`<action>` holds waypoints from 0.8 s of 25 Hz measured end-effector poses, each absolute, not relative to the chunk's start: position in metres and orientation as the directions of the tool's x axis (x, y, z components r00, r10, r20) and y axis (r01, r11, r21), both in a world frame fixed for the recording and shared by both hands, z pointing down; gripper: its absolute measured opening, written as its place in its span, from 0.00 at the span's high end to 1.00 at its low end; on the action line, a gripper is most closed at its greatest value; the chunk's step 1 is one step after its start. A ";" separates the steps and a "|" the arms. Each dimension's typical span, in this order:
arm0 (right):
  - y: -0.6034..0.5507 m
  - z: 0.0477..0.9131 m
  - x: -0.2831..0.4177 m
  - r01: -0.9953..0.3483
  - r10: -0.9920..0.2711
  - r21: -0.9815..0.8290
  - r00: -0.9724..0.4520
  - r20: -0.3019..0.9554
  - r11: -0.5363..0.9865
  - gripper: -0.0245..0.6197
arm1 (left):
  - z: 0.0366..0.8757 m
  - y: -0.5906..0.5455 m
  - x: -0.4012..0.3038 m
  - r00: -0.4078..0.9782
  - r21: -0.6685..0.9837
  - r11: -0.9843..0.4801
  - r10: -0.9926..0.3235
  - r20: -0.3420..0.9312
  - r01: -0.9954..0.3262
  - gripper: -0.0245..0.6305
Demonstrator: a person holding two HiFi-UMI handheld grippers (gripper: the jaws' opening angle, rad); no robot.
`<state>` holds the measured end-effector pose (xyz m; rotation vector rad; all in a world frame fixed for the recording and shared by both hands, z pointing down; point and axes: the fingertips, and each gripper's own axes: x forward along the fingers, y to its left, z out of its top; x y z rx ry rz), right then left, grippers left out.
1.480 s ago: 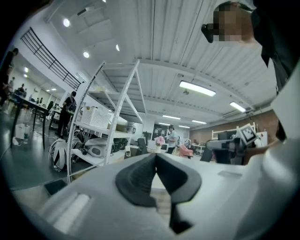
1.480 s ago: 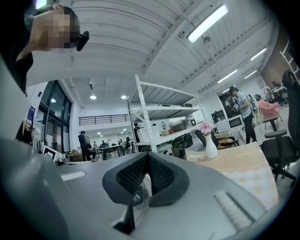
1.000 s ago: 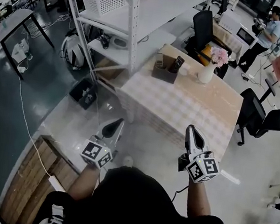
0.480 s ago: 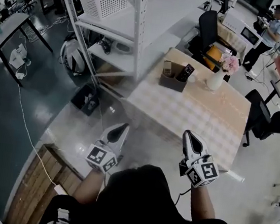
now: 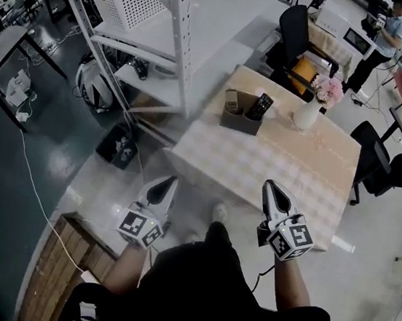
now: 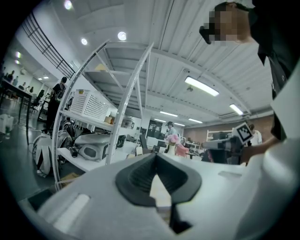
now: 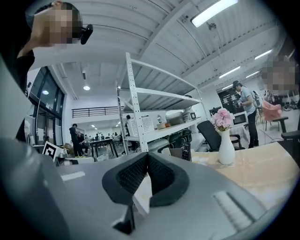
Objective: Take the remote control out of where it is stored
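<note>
**Close the gap, then lift straight up**

The remote control stands upright in a dark holder at the desk's far edge, near a vase. The left gripper and right gripper are both closed, empty and well short of it. Best to step nearer, open one gripper, pinch the remote's top and draw it vertically

On table far-left corner: remote control upright in dark holder; vase nearby.

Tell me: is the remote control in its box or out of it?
In. The remote control stands in the dark box on the table, its top above the rim.
</note>
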<state>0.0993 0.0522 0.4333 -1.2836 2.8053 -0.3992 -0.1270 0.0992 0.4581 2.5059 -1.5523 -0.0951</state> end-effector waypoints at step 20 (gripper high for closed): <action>-0.151 0.435 0.123 -0.752 -0.758 -0.251 -0.646 0.096 0.609 0.96 | 0.456 -0.074 -0.104 0.425 0.195 -0.405 -0.902 0.073 -0.893 0.96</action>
